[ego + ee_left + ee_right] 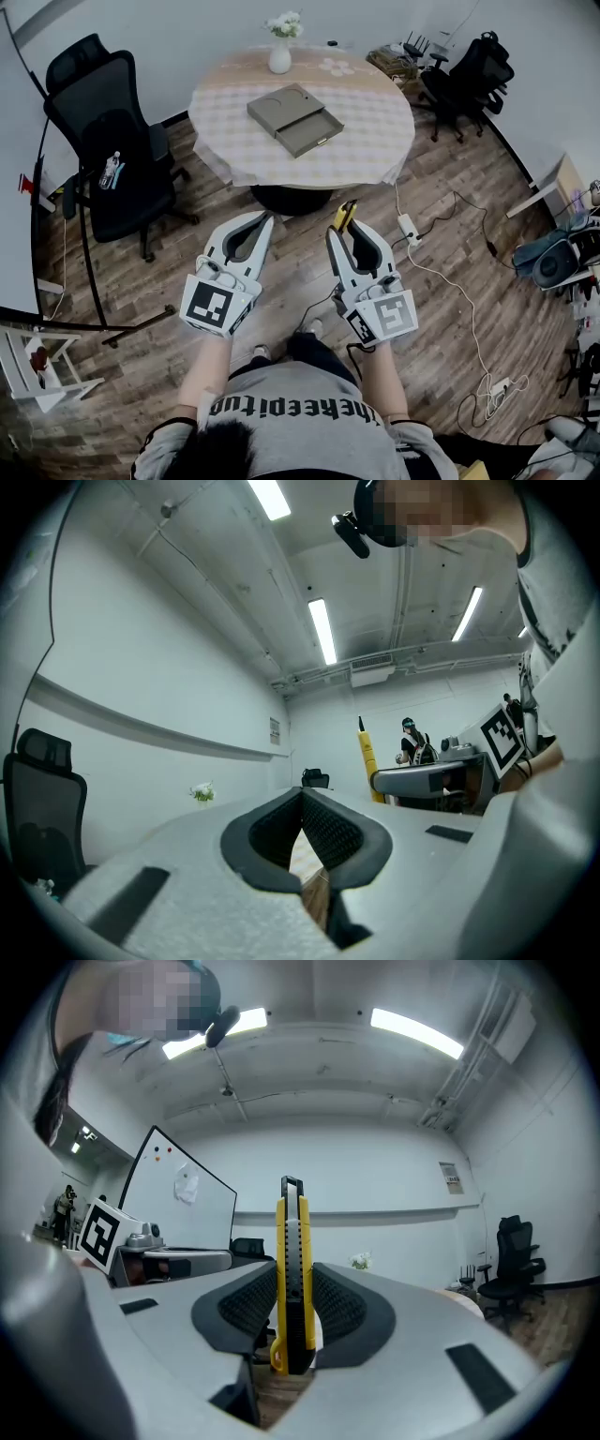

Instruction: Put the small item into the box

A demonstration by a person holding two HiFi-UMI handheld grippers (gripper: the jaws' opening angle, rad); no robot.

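Round worktop (375, 141) ahead, w/ flat box (281, 108) near centre, drawer (314, 131) open toward the person and prob. empty, though it's too far to be sure. Both tongs well short of it. Left tongs (263, 219) pinched together, empty. Right tongs (345, 228) clamped on yellow utility knife (292, 1269). Its long axis runs out along the jaws, and the drawer lies fwd and slightly left.

My right gripper (293, 1283) clamps yellow-black utility knife (292, 1232), upright between my jaws; whiteboard (183, 1208) left, black office chair (514, 1246) right.
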